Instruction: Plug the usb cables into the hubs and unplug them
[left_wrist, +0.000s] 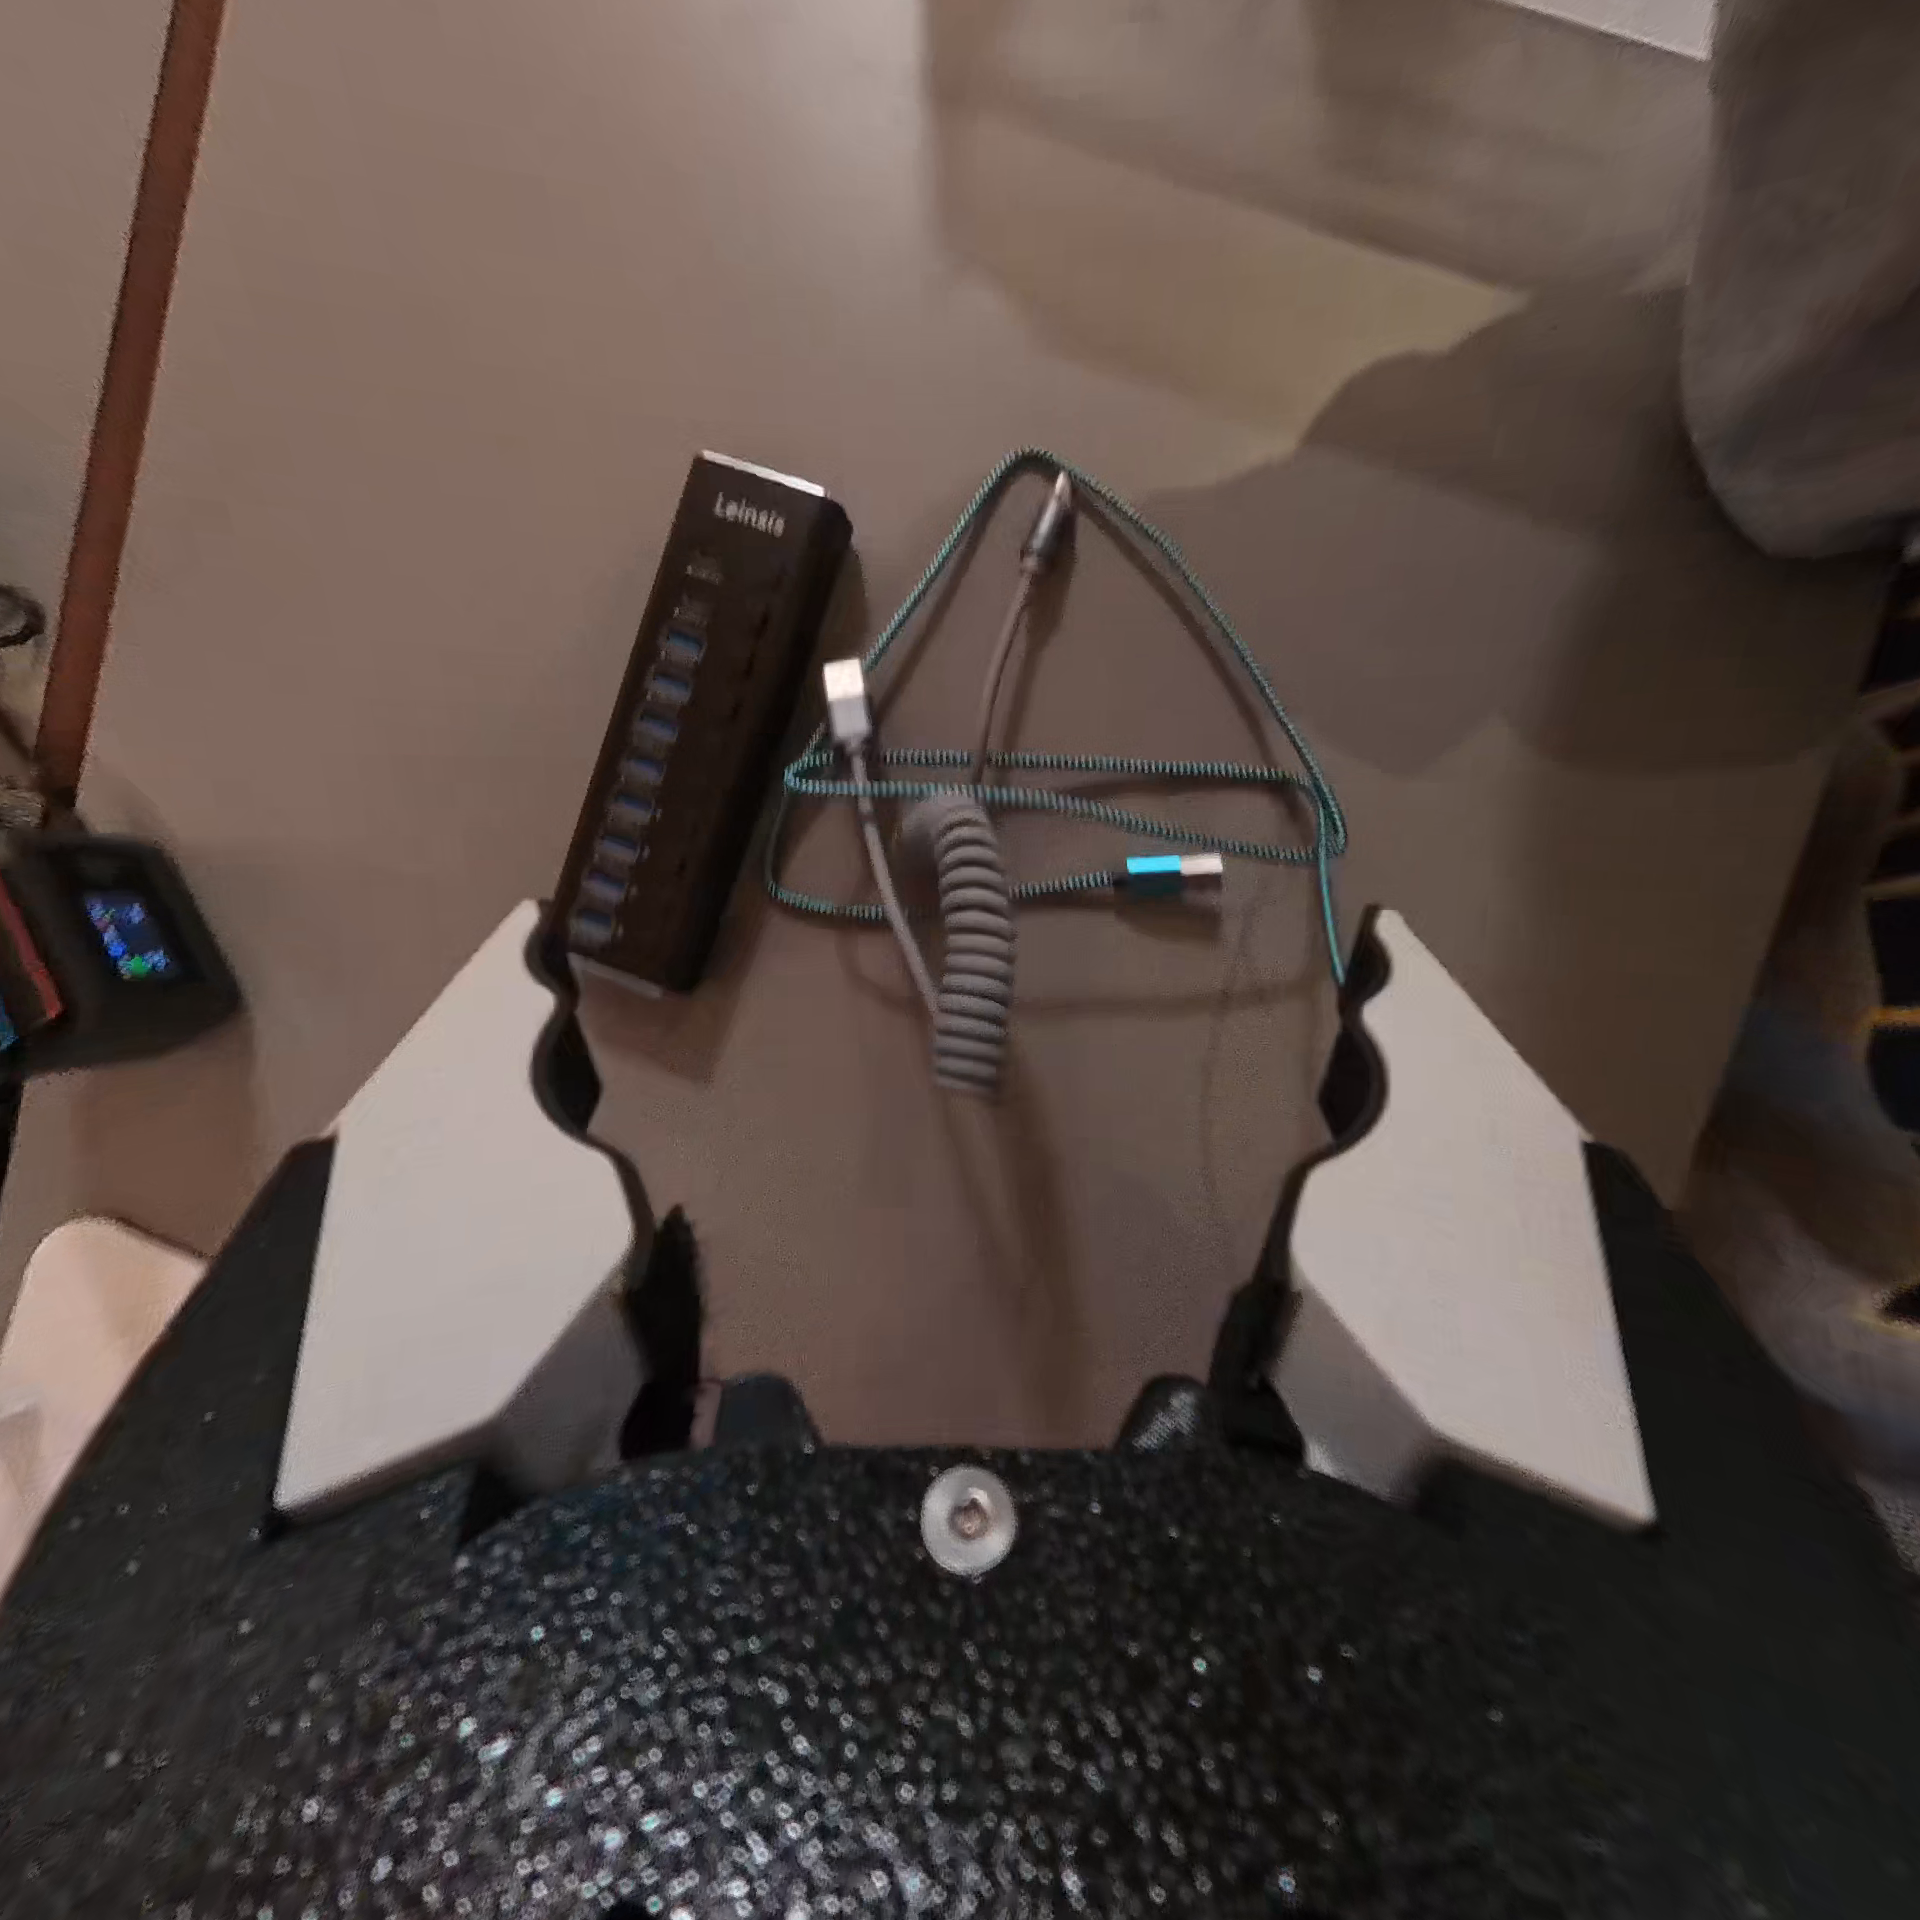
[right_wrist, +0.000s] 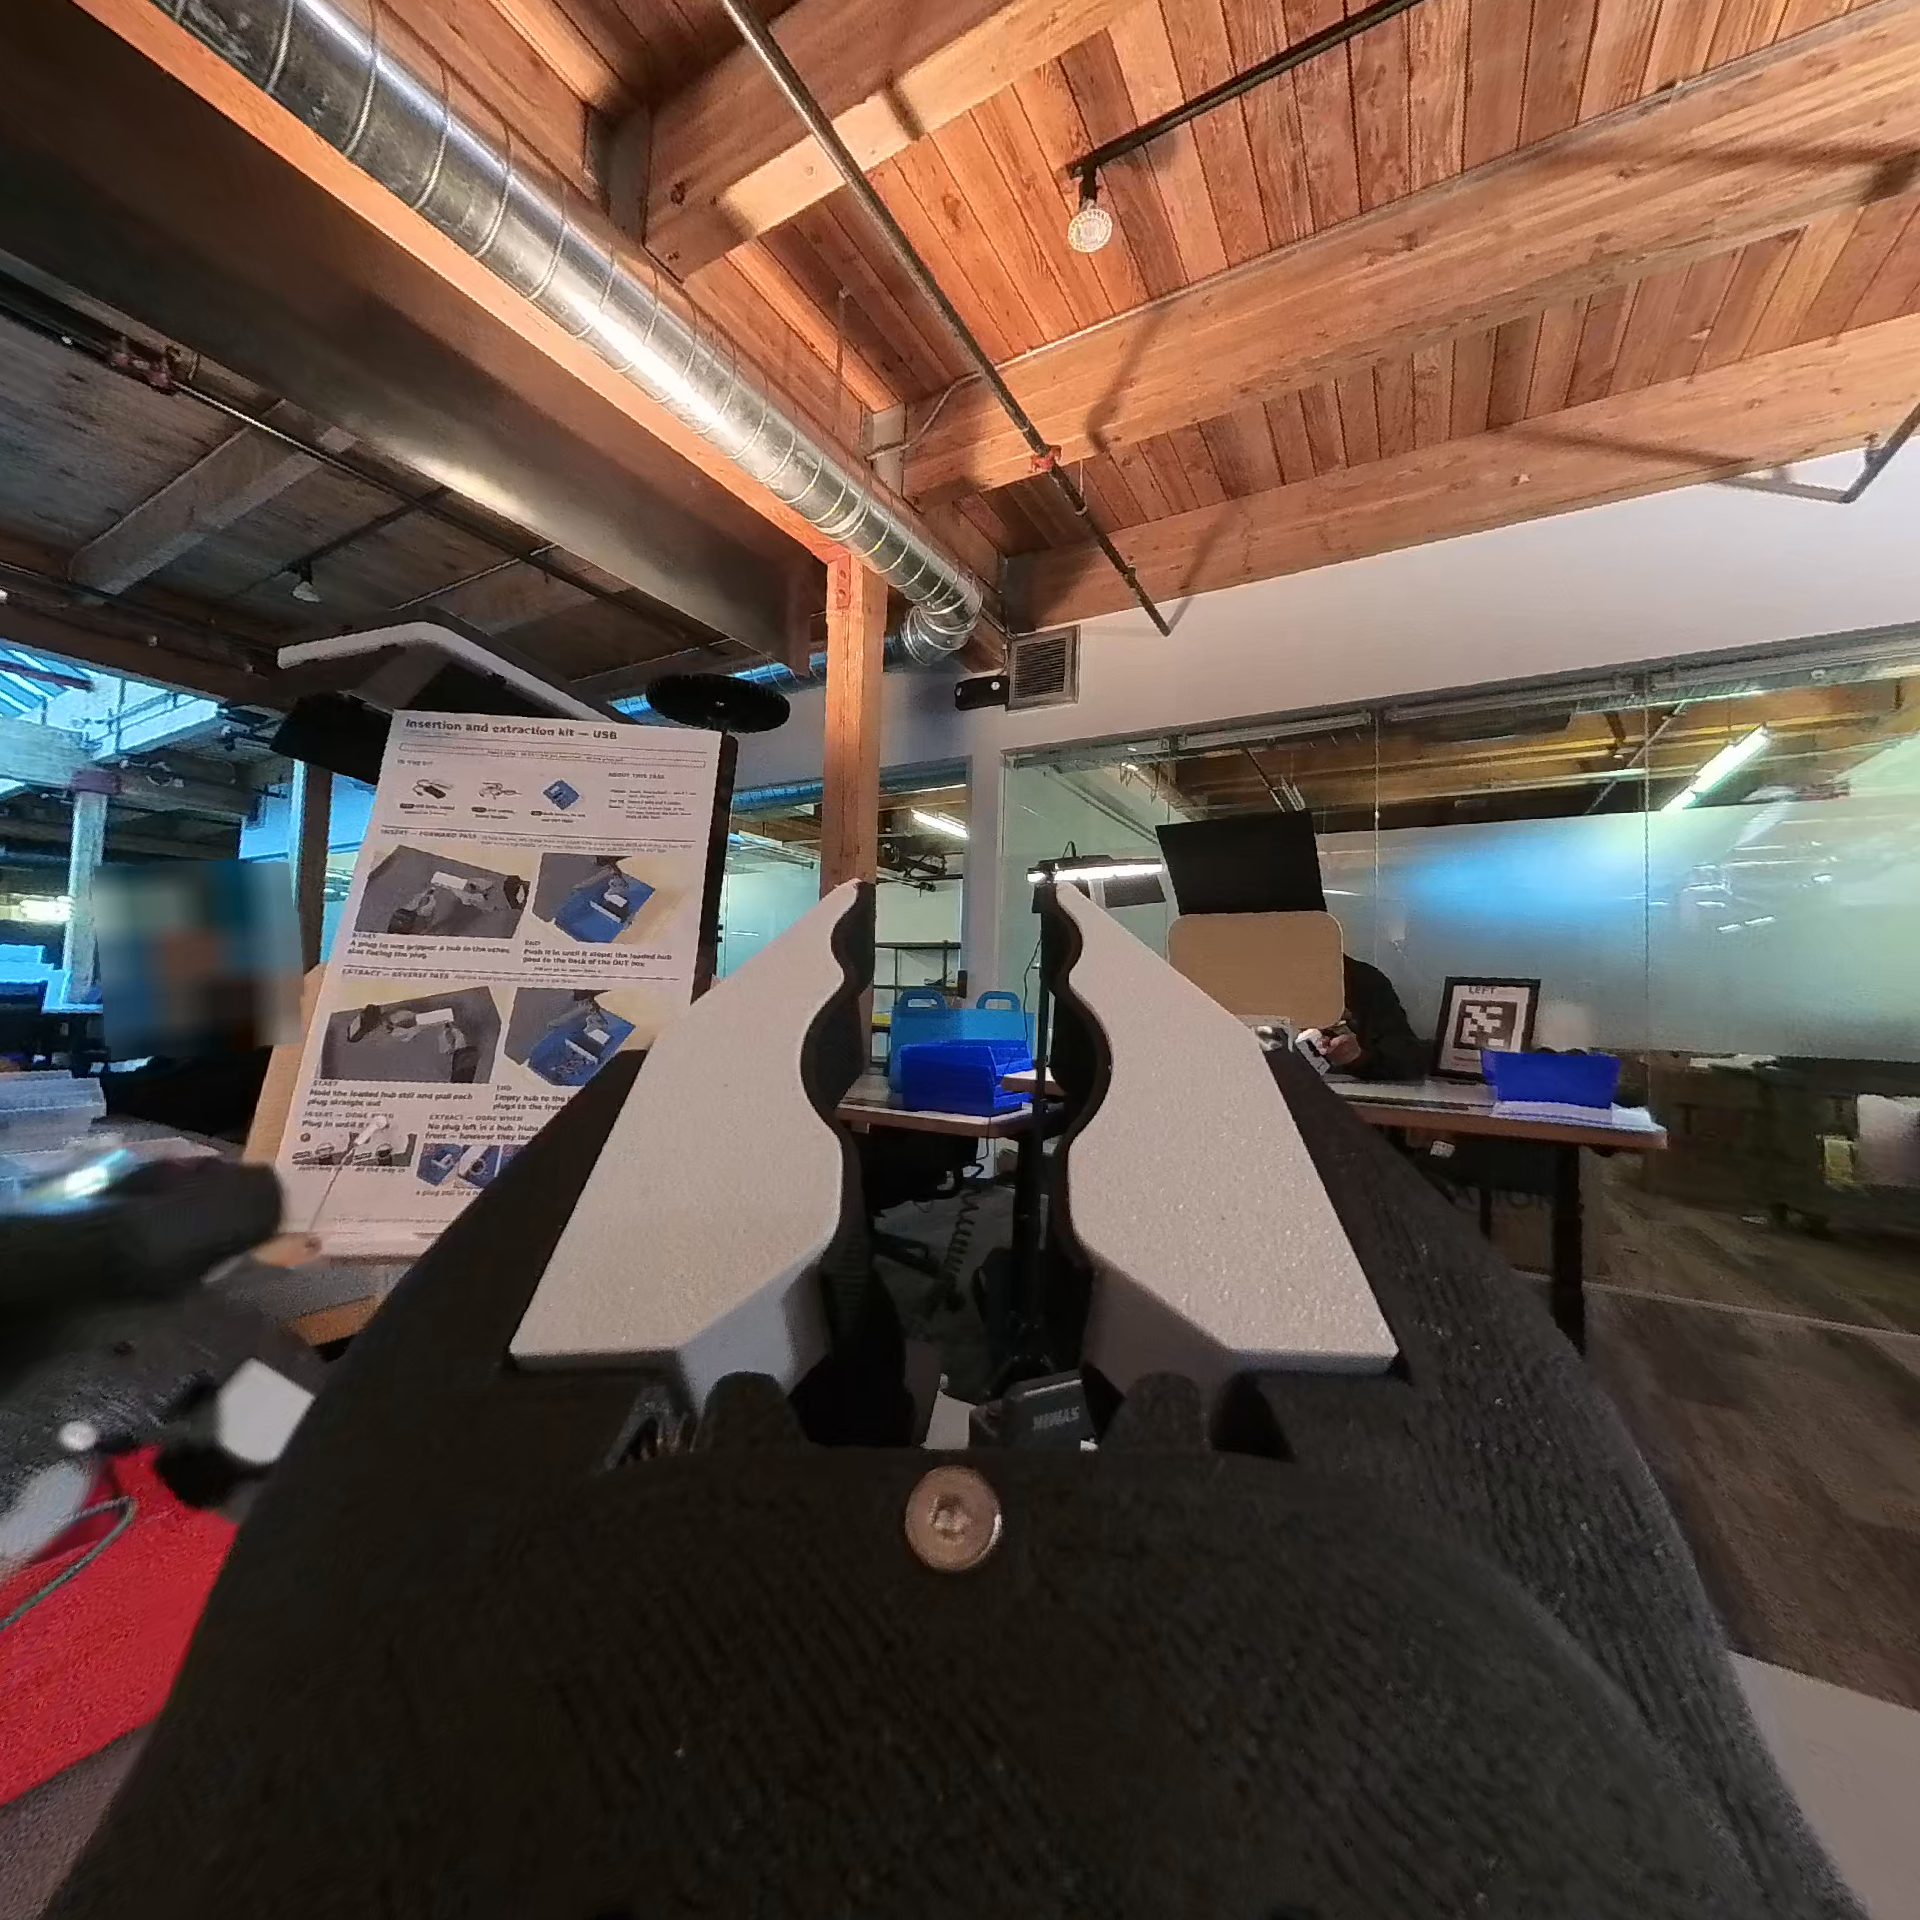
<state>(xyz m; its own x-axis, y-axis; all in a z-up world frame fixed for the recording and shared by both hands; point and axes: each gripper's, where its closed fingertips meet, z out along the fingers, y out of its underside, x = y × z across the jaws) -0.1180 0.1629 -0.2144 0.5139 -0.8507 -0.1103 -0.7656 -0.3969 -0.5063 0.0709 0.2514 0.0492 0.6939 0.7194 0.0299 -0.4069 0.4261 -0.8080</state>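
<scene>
In the left wrist view a black USB hub (left_wrist: 698, 727) with a row of blue ports lies on the beige table (left_wrist: 520, 364), free of plugs. Beside it lie a teal braided cable (left_wrist: 1049, 769) with a blue-sleeved plug (left_wrist: 1169, 875) and a grey coiled cable (left_wrist: 971, 935) with a silver plug (left_wrist: 847, 696). My left gripper (left_wrist: 956, 945) is open and empty, above them, its left fingertip over the hub's near end. My right gripper (right_wrist: 961, 914) points up into the room, slightly open and empty; hub and cables do not show there.
A small dark device with a lit screen (left_wrist: 130, 940) sits at the table's left edge. In the right wrist view a printed instruction sheet (right_wrist: 520, 966) stands at left, with a red surface (right_wrist: 94, 1642) below it, and far desks hold blue bins (right_wrist: 961, 1075). Tip to tip, the grippers are about 35 cm apart. My left tips are roughly 12 cm from the black USB hub (left_wrist: 698, 727).
</scene>
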